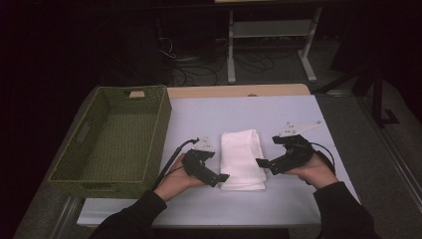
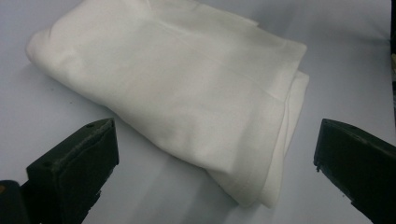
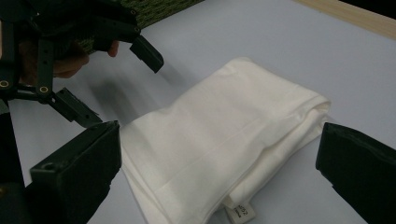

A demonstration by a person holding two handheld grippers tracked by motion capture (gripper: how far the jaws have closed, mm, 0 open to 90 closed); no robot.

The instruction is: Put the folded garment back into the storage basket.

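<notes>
Pale lavender-grey table top [image 1: 278,114] carries one folded white cloth towel [image 1: 242,158] near its front middle and one empty green woven basket [image 1: 157,132] at its left end, seen from the high view. One black left gripper [image 1: 224,177] sits at the towel's near left corner, one black right gripper [image 1: 260,163] at its right edge; both have their jaws spread wide, holding nothing. From the right gripper view, a small label tag [image 3: 242,212] peeks from the towel's near corner, and the left gripper [image 3: 126,81] appears beyond. From the left gripper view, the towel [image 2: 187,88] lies between and ahead of the jaws.
</notes>
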